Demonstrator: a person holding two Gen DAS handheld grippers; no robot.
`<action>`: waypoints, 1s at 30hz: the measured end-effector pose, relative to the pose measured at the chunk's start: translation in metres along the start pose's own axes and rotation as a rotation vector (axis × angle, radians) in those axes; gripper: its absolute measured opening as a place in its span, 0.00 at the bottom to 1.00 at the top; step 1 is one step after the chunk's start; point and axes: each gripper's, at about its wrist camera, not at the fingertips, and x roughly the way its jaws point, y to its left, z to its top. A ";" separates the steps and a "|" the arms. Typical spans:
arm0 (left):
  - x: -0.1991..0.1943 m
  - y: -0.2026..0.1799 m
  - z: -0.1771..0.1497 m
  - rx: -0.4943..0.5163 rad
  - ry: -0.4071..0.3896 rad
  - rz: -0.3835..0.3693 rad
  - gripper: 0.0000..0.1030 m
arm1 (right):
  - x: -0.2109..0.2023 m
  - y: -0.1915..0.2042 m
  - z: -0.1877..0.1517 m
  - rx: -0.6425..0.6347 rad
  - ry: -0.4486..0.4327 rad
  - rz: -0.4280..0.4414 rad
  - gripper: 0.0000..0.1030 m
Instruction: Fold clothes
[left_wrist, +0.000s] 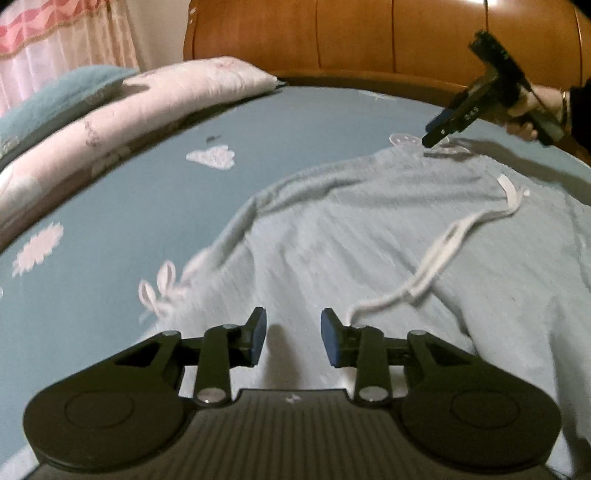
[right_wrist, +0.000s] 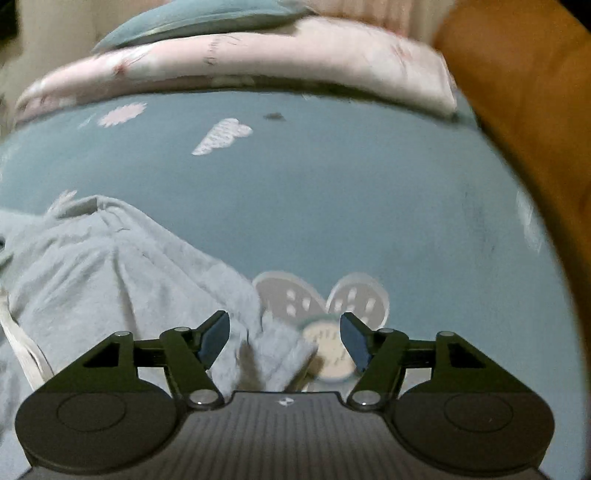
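A pale blue-grey garment (left_wrist: 369, 236) with a white drawstring (left_wrist: 436, 258) lies spread on the teal bedsheet (left_wrist: 110, 206). My left gripper (left_wrist: 293, 336) hovers over its near part, open, with nothing between the blue pads. In the left wrist view a hand holds my right gripper (left_wrist: 437, 134) above the garment's far corner. In the right wrist view my right gripper (right_wrist: 284, 341) stands open; a corner of the garment (right_wrist: 110, 266) lies loose on the sheet under the gap, untouched by the pads.
A pink quilt (left_wrist: 122, 114) and a teal pillow (left_wrist: 55, 96) lie along the far left side of the bed. A wooden headboard (left_wrist: 369, 37) rises at the back. The sheet carries white and grey printed shapes (right_wrist: 321, 299).
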 end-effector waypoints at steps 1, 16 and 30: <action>-0.001 -0.001 -0.002 0.003 0.010 0.002 0.33 | 0.007 -0.003 -0.006 0.022 0.002 0.025 0.69; 0.001 0.009 -0.019 -0.042 0.048 0.061 0.33 | 0.027 0.011 0.000 -0.005 -0.029 -0.183 0.41; -0.053 0.055 -0.053 -0.366 0.043 0.035 0.33 | -0.014 0.047 0.006 0.003 -0.059 -0.203 0.52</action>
